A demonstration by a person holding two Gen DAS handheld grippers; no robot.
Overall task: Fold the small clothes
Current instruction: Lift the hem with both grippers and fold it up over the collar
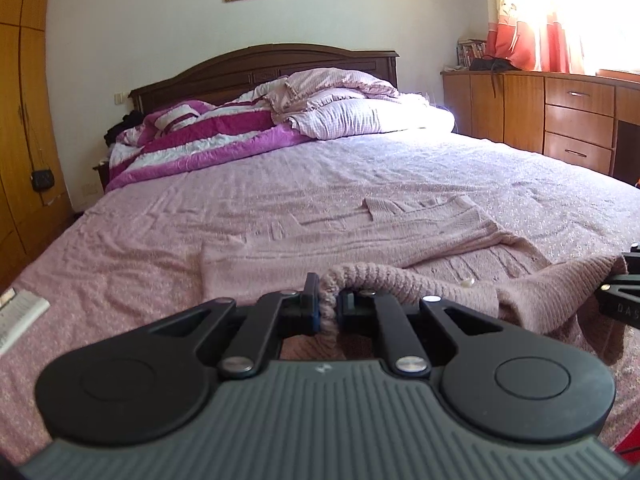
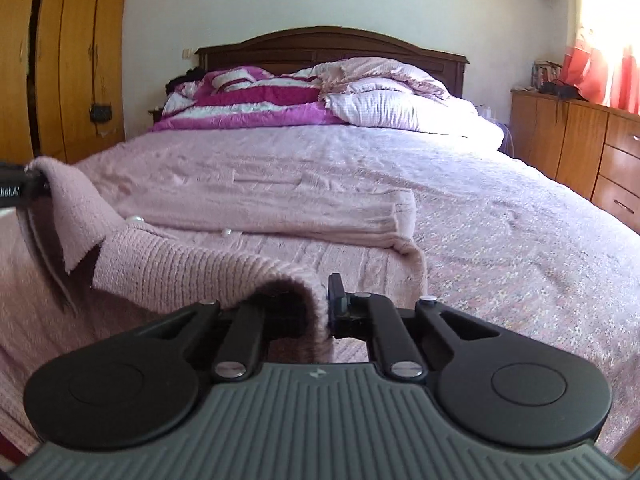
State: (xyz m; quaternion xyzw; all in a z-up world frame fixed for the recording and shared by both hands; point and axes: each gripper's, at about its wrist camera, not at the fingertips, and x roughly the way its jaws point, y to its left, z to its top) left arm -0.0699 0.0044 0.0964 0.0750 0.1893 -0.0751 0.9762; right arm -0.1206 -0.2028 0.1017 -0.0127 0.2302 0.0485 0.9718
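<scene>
Both grippers were clamped tight on the near hem of the pink sweater, the left gripper at 6 o'clock and the right gripper likewise, holding that edge up off the bed, probably to carry it toward 12 o'clock. The sweater's far part lay flat mid-bed; the quilts sat well beyond, and only a paper lay at 8 o'clock, clear of the fold
</scene>
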